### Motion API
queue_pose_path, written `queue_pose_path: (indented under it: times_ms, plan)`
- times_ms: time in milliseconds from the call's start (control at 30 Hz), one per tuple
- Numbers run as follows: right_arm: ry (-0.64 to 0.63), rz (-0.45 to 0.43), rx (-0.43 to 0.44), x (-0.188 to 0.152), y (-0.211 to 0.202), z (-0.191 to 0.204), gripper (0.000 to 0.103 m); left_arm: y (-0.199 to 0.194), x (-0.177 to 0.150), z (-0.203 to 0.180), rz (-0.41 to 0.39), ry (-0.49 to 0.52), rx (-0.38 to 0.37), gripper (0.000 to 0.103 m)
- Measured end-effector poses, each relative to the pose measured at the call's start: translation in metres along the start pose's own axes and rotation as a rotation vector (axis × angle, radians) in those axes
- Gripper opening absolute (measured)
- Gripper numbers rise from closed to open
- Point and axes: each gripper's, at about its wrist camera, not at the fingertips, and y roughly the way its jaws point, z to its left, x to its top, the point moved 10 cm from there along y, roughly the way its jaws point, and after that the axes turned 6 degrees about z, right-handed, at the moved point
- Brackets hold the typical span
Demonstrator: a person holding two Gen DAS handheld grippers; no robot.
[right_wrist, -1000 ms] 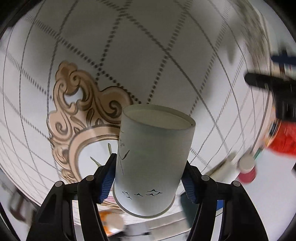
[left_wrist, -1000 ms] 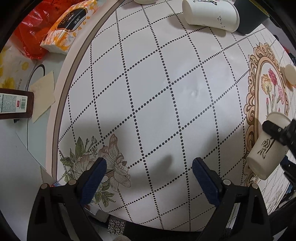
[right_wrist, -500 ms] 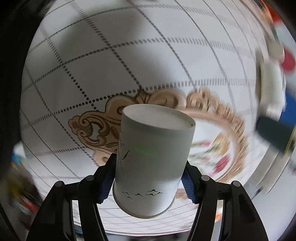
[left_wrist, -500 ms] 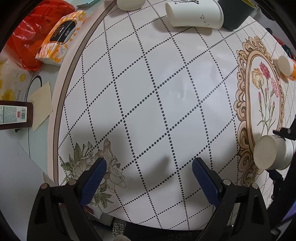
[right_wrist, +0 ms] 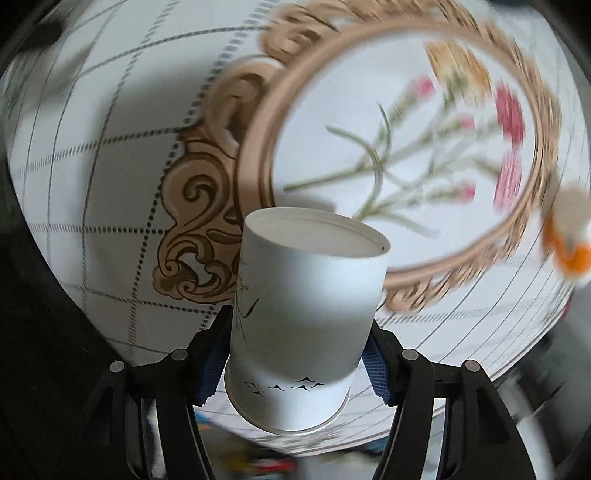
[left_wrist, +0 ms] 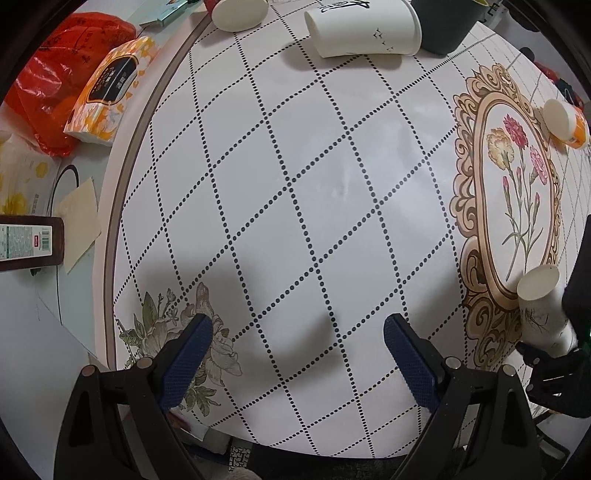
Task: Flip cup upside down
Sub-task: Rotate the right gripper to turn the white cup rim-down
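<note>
My right gripper [right_wrist: 295,363] is shut on a white paper cup [right_wrist: 303,314] with black bird drawings, held above the table. The cup's base points away from the camera, toward the ornate floral frame print [right_wrist: 406,147]; its rim is nearest the camera. In the left wrist view the same cup [left_wrist: 543,310] shows at the right edge, tilted over the frame print, with the dark right gripper behind it. My left gripper [left_wrist: 297,356] is open and empty, hovering over the table's near side.
A larger white cup [left_wrist: 364,31] lies on its side at the far edge beside a dark container [left_wrist: 443,26]. An orange-and-white small cup [left_wrist: 565,120] lies at the right. A tissue pack [left_wrist: 110,88], red bag [left_wrist: 40,74] and brown bottle [left_wrist: 29,243] sit left of the tablecloth [left_wrist: 295,184].
My right gripper has rotated and swung with the cup, so the floral frame now fills its view. In the left view the cup has turned from base-down toward base-up. My left gripper has pulled back slightly.
</note>
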Motion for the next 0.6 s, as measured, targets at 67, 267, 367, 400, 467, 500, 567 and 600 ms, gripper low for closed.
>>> queue_pose_path:
  times_ms: [67,267,367,400,467,500,567,600]
  plan:
    - [0.087,0.021,0.086,-0.003,0.005,-0.008,0.067,-0.001,-0.001,-0.003,-0.001,0.005,0.001,0.095]
    - [0.255,0.053,0.268,-0.011,0.015,-0.024,0.067,-0.006,-0.001,-0.008,-0.005,0.018,0.005,0.095]
    - [0.3,0.068,0.319,-0.017,0.024,-0.036,0.067,-0.007,-0.001,-0.01,-0.005,0.019,0.008,0.095]
    - [0.312,0.069,0.33,-0.018,0.025,-0.039,0.067,-0.007,-0.002,-0.012,-0.004,0.018,0.008,0.095]
    - [0.323,0.07,0.344,-0.021,0.028,-0.041,0.067,-0.007,-0.001,-0.01,-0.004,0.019,0.007,0.095]
    - [0.331,0.071,0.35,-0.021,0.028,-0.041,0.068,-0.008,-0.001,-0.011,-0.004,0.019,0.006,0.095]
    - [0.346,0.077,0.364,-0.019,0.025,-0.047,0.068,-0.005,-0.004,-0.007,-0.004,0.02,0.001,0.095]
    - [0.361,0.08,0.373,-0.019,0.026,-0.05,0.068,-0.005,-0.005,-0.008,-0.004,0.02,0.001,0.095]
